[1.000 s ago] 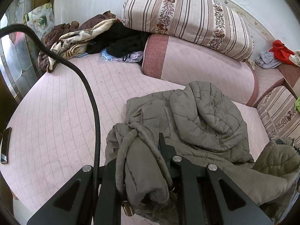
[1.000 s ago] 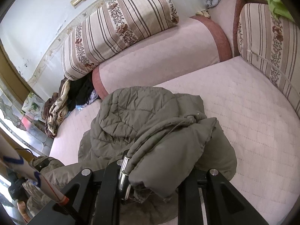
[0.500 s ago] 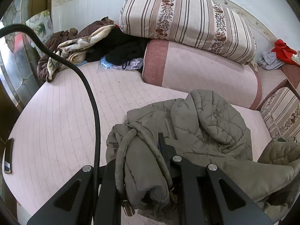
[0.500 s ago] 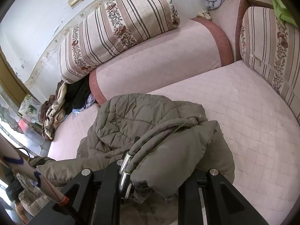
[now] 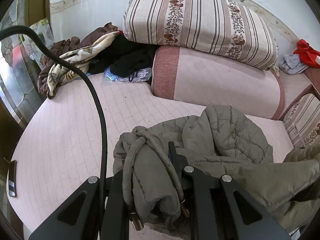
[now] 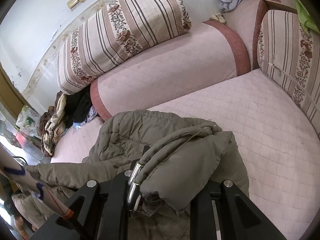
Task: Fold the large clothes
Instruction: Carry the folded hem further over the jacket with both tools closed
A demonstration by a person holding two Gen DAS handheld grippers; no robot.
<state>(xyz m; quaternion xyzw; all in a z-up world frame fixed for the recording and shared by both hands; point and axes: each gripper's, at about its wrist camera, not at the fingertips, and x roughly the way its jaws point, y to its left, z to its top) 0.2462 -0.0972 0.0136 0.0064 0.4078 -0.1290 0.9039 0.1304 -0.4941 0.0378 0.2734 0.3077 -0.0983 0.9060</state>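
Observation:
An olive-grey quilted jacket (image 5: 224,138) lies bunched on the pink quilted bed (image 5: 66,132). Its hood sits on top toward the far side. My left gripper (image 5: 160,160) is shut on a corner of the hem, which drapes over the fingers together with a cord and its metal tips. In the right wrist view the same jacket (image 6: 130,134) spreads left of centre. My right gripper (image 6: 160,160) is shut on another bunched hem corner, and a shiny metal toggle (image 6: 134,182) hangs beside it. Cloth hides the fingertips of both grippers.
A striped floral pillow (image 5: 196,20) rests on a pink bolster (image 5: 216,80) at the back. A pile of dark and patterned clothes (image 5: 84,54) lies at the back left. A phone (image 5: 12,178) sits at the bed's left edge. A striped cushion (image 6: 290,56) lines the right side.
Both grippers have carried their jacket corners toward the pillow and bolster, which now look nearer. The jacket body has bunched up further. Neither grip has changed.

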